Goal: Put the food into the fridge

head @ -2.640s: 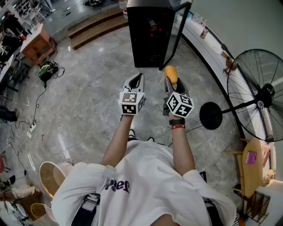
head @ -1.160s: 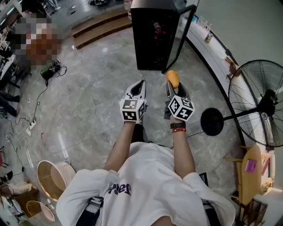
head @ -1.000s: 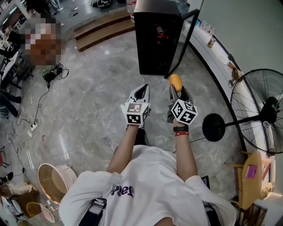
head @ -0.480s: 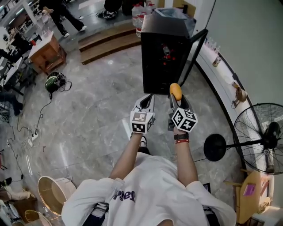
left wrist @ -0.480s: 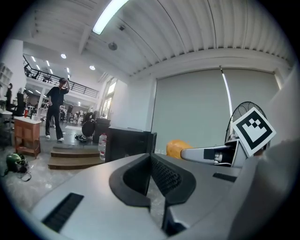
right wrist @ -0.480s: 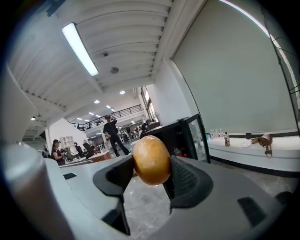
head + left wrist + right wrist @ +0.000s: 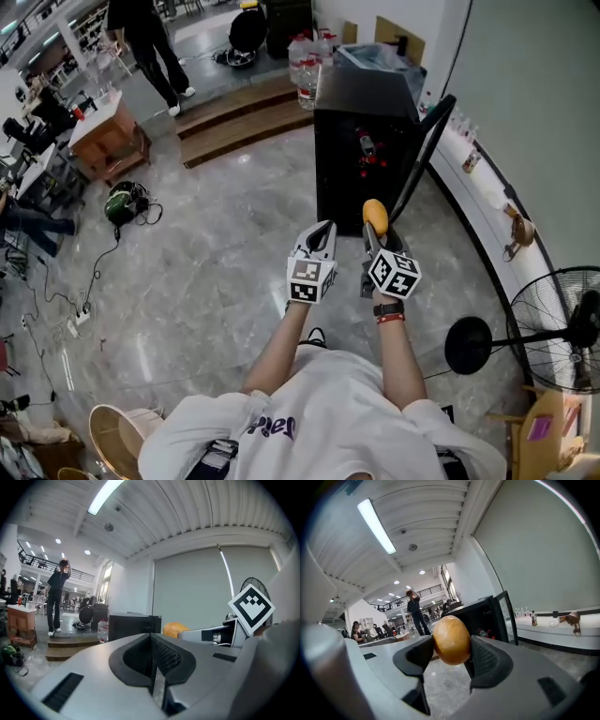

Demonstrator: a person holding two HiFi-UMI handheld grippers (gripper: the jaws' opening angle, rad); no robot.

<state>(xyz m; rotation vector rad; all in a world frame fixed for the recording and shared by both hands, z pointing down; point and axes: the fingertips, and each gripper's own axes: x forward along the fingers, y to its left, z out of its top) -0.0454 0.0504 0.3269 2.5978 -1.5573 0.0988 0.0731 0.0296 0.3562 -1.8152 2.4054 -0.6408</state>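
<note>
Before the black fridge (image 7: 356,112), whose door (image 7: 419,150) stood open, the right gripper (image 7: 375,242) clamped a round orange-yellow food item (image 7: 451,639) between its pads, short of the cabinet; the left gripper (image 7: 324,232) was clenched on nothing

- No text can be read clearly in any view.
- Purple lettering (image 7: 272,427) on the person's white shirt (image 7: 328,394), at the near edge, is upside down and creased, so it is illegible.
</note>
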